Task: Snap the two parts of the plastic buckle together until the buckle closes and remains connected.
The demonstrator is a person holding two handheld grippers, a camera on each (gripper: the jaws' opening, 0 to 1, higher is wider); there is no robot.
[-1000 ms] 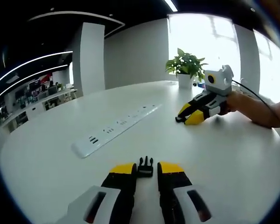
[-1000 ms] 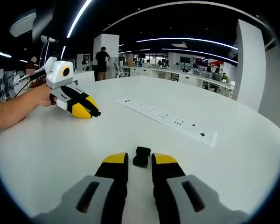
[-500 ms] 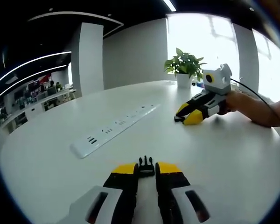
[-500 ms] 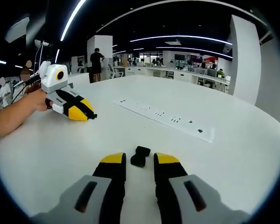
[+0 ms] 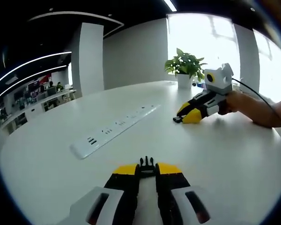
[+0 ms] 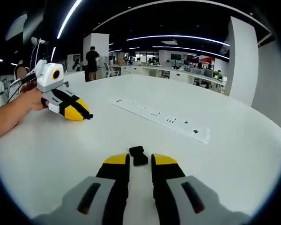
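Observation:
The black pronged buckle half sits between the yellow tips of my left gripper, whose jaws are shut against its sides, prongs pointing away. In the right gripper view the black socket half lies slightly skewed between the tips of my right gripper, which is shut on it. Both halves stay low over the white table. Across the table, the right gripper appears in a person's hand with a black piece at its tip. The left gripper shows likewise in the right gripper view.
A long white power strip lies across the table between the two grippers. A potted plant stands at the far edge. A person's forearm rests on the table. Office desks and a standing person are far behind.
The left jaws have narrowed onto the pronged half. The right jaws have closed slightly and the socket half has turned a little between them. The right gripper view has shifted.

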